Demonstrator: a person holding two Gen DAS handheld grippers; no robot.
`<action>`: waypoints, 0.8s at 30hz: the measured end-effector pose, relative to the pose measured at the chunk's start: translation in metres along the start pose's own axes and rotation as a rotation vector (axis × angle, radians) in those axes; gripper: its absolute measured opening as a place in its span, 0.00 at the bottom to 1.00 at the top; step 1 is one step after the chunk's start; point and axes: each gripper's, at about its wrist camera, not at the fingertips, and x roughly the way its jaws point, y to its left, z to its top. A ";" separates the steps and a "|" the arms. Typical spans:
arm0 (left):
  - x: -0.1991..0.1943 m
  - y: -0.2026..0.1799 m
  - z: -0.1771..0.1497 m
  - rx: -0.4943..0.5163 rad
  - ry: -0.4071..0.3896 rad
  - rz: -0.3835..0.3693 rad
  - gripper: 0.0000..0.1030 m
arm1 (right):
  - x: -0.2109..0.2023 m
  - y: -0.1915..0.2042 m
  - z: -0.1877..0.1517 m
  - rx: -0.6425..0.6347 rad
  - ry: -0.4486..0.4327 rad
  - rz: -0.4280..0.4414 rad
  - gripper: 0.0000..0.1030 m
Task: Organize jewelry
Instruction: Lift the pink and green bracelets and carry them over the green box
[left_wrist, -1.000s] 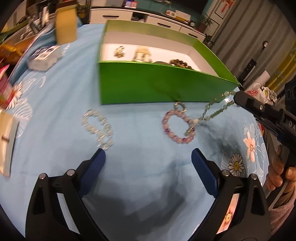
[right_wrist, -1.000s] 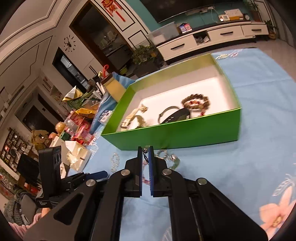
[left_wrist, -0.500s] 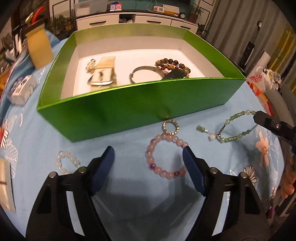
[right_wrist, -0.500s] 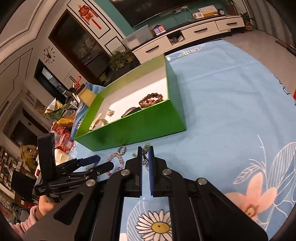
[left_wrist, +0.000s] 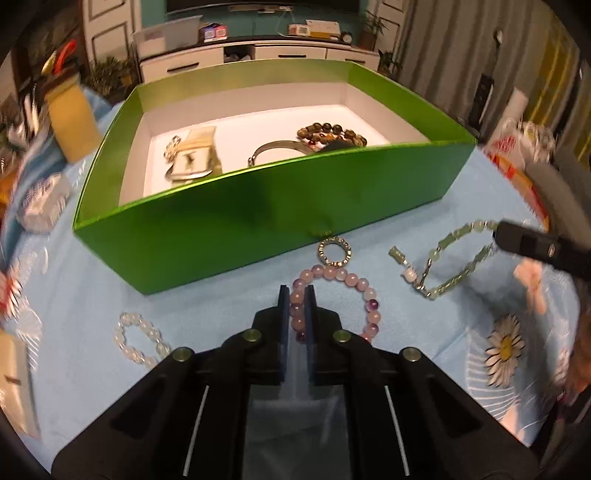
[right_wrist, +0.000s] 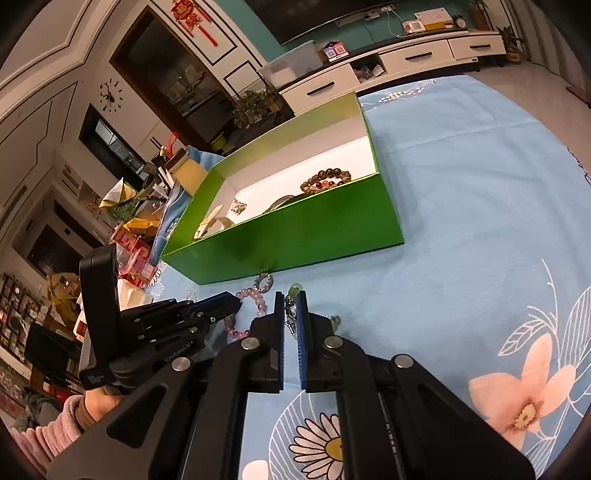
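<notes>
A green box (left_wrist: 258, 218) with a white inside holds a brown bead bracelet (left_wrist: 332, 131), a metal bangle (left_wrist: 277, 147) and a pale watch (left_wrist: 192, 158). In front of it lies a pink bead bracelet (left_wrist: 351, 284) and a small metal ring (left_wrist: 334, 251). My left gripper (left_wrist: 297, 295) is shut on the pink bracelet's left side. My right gripper (right_wrist: 290, 299) is shut on a green bead bracelet (left_wrist: 450, 254), which hangs from its tip (left_wrist: 517, 242) to the cloth. A clear bead bracelet (left_wrist: 138, 338) lies at the left.
The blue flowered tablecloth (right_wrist: 480, 221) covers the table. A yellow box (left_wrist: 72, 118) and small packets (left_wrist: 44, 201) stand left of the green box. Bags and clutter (left_wrist: 517, 147) lie at the right. The box also shows in the right wrist view (right_wrist: 295, 229).
My left gripper has moved forward and closed on the pink bracelet. My right gripper has kept hold of the green bracelet and has lowered it near the cloth.
</notes>
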 end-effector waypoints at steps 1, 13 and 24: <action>-0.002 0.004 -0.001 -0.032 -0.004 -0.022 0.07 | -0.001 0.001 0.000 -0.002 -0.001 0.004 0.06; -0.063 0.026 0.008 -0.162 -0.105 -0.129 0.07 | -0.019 0.021 0.006 -0.037 -0.050 0.042 0.06; -0.096 0.033 0.012 -0.184 -0.161 -0.143 0.07 | -0.034 0.044 0.014 -0.086 -0.094 0.063 0.06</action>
